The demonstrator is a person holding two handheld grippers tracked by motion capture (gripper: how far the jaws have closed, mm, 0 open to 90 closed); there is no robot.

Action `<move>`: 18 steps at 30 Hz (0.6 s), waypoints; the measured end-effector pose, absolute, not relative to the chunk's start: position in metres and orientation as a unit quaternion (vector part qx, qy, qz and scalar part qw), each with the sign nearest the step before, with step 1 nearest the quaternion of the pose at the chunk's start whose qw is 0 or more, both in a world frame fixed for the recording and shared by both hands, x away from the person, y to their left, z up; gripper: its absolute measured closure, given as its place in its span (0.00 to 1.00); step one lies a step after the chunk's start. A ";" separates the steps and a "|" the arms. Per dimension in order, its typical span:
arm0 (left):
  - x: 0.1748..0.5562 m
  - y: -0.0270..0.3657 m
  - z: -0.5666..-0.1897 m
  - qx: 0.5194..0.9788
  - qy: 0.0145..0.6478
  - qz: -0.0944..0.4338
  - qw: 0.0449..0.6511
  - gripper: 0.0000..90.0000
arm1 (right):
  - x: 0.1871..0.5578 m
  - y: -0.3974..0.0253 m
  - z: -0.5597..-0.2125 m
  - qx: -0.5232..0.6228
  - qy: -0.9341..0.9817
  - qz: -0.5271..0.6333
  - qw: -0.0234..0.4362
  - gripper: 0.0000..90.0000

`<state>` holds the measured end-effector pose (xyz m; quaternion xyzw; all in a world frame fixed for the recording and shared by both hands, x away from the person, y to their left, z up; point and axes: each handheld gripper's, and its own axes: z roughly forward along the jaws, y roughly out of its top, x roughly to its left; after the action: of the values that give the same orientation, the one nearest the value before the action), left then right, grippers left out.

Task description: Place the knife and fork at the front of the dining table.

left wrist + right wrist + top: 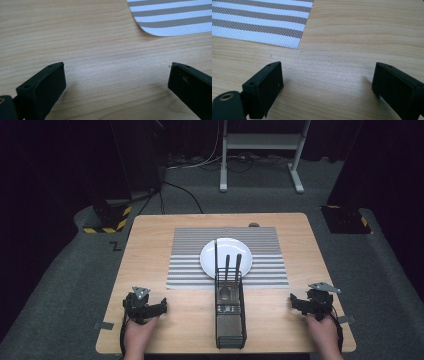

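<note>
In the high view, the person's forearms are cut off by the bottom edge, so only the hands holding the left gripper (161,307) and the right gripper (294,301) can be seen. The black wire caddy (230,320) hides the lower parts of the utensils (231,270) standing in it, and they are too small to tell spoon from fork. A small dark object (254,225) at the far edge of the table (150,245) is too small to identify. In both gripper views the striped placemat (172,17) is cut off by the top edge, and the outer jaw runs out of the picture.
</note>
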<state>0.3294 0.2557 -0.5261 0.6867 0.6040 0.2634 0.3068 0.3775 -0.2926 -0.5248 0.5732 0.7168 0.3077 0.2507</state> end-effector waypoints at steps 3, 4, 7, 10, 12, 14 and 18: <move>0.325 0.253 -0.522 0.691 0.589 0.261 0.327 0.02 | 0.377 -0.293 -0.525 0.573 0.717 0.308 0.250 0.11; 0.323 0.251 -0.521 0.694 0.582 0.263 0.333 0.02 | 0.377 -0.293 -0.525 0.574 0.717 0.308 0.250 0.11; 0.321 0.246 -0.516 0.694 0.565 0.270 0.357 0.02 | 0.377 -0.293 -0.525 0.573 0.717 0.308 0.250 0.11; 0.319 0.240 -0.509 0.681 0.569 0.262 0.378 0.02 | 0.377 -0.293 -0.525 0.572 0.717 0.308 0.251 0.11; 0.317 0.236 -0.504 0.679 0.557 0.267 0.397 0.02 | 0.377 -0.293 -0.525 0.571 0.719 0.308 0.251 0.11; 0.314 0.232 -0.499 0.678 0.546 0.266 0.413 0.02 | 0.377 -0.293 -0.525 0.571 0.719 0.308 0.250 0.11; 0.308 0.226 -0.492 0.676 0.522 0.271 0.444 0.02 | 0.377 -0.293 -0.525 0.571 0.719 0.308 0.250 0.11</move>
<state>0.3081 0.2258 -0.4923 0.6762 0.5222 0.2706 0.4436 0.3771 -0.2928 -0.5248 0.5709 0.7187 0.3080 0.2505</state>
